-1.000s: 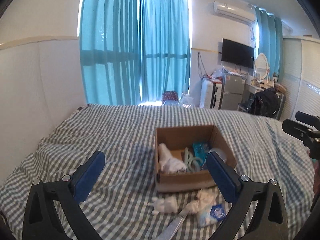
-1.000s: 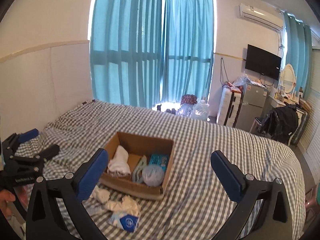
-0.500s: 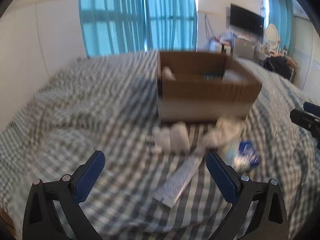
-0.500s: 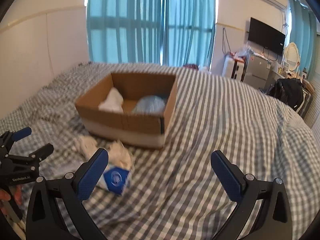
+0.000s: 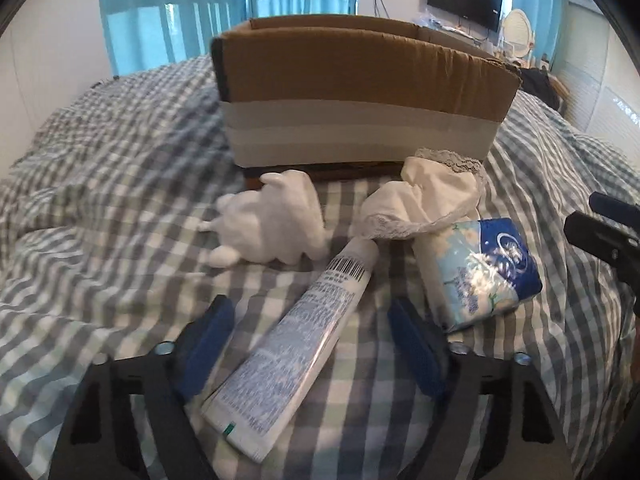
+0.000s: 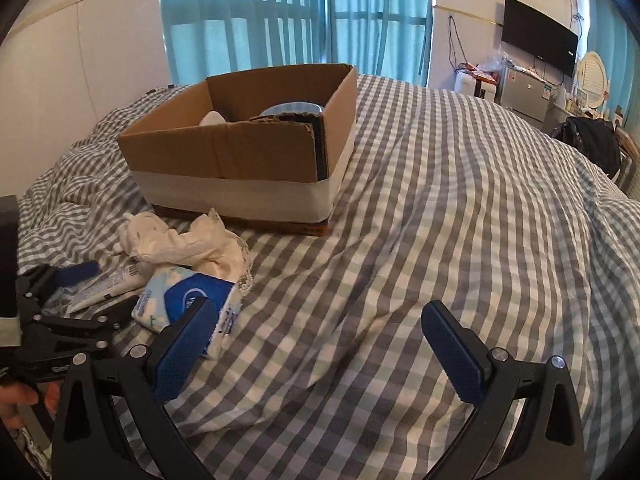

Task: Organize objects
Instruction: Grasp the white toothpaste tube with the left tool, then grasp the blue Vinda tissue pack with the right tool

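A white tube lies on the checked bedspread between the fingers of my left gripper, which is open around it, pads apart from its sides. Beyond it lie a white plush toy, a white lace cloth and a blue tissue pack. A cardboard box stands behind them. My right gripper is open and empty, its left pad next to the tissue pack. The box holds a white item and a blue one.
The checked bedspread spreads wide to the right of the box. Teal curtains hang behind the bed. A TV, a small fridge and a black bag stand at the far right.
Both grippers have dropped low and moved toward the items before the box. My left gripper has narrowed and now straddles the tube. My right gripper has come beside the tissue pack.
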The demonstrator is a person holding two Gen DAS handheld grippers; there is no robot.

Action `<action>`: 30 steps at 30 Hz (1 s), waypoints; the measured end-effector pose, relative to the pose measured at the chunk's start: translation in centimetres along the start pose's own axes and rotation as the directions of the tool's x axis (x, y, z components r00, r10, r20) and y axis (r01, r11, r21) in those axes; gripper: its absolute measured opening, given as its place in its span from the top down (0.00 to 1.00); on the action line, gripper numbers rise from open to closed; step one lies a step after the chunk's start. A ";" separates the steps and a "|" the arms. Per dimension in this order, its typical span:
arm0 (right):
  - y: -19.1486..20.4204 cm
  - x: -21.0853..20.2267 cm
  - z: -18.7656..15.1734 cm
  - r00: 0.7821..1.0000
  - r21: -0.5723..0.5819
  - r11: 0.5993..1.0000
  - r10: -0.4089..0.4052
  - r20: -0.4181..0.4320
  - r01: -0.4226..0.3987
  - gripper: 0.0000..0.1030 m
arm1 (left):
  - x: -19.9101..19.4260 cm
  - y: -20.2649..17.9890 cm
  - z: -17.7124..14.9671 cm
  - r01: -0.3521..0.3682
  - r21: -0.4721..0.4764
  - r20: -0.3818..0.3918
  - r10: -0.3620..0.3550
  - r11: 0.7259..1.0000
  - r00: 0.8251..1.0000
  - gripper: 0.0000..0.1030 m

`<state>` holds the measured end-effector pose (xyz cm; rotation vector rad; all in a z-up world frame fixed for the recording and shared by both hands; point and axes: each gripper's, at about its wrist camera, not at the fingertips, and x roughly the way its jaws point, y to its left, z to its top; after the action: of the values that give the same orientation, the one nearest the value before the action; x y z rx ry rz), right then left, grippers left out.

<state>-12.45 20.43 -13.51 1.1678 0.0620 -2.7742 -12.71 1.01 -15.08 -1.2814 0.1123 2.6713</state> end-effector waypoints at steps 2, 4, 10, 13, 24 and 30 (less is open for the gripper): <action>0.1 0.1 0.0 1.000 0.001 1.000 0.003 -0.005 -0.003 0.00 | 0.1 0.0 0.0 0.025 -0.007 -0.005 -0.025 1.000 1.000 0.37; 0.4 0.1 -0.2 1.000 -0.004 1.000 0.003 -0.011 -0.003 0.00 | -0.1 0.0 0.0 0.029 -0.008 -0.001 -0.029 1.000 1.000 0.55; 1.7 -0.8 -0.6 1.000 -0.018 1.000 0.006 -0.010 -0.006 0.00 | -1.9 0.7 -0.5 0.036 -0.039 0.017 -0.035 0.999 0.999 0.78; 2.5 -1.5 -0.7 1.000 -0.007 1.000 0.016 -0.003 -0.016 0.00 | -3.2 0.8 -0.6 0.020 -0.036 0.027 -0.019 0.999 0.999 0.80; 7.6 1.4 -0.1 0.994 -0.031 0.996 0.079 -0.079 -0.081 0.00 | -4.8 3.4 -0.8 0.011 -0.091 0.037 -0.008 0.996 0.999 0.80; 8.6 3.5 -0.1 0.988 -0.032 0.994 0.103 -0.117 -0.108 0.00 | -3.6 4.7 -0.9 0.021 -0.145 0.004 -0.020 0.989 1.000 0.80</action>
<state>-13.60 11.51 -15.97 1.2816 0.0620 -2.6015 -10.69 -4.18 -12.84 -1.3116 -0.0968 2.7068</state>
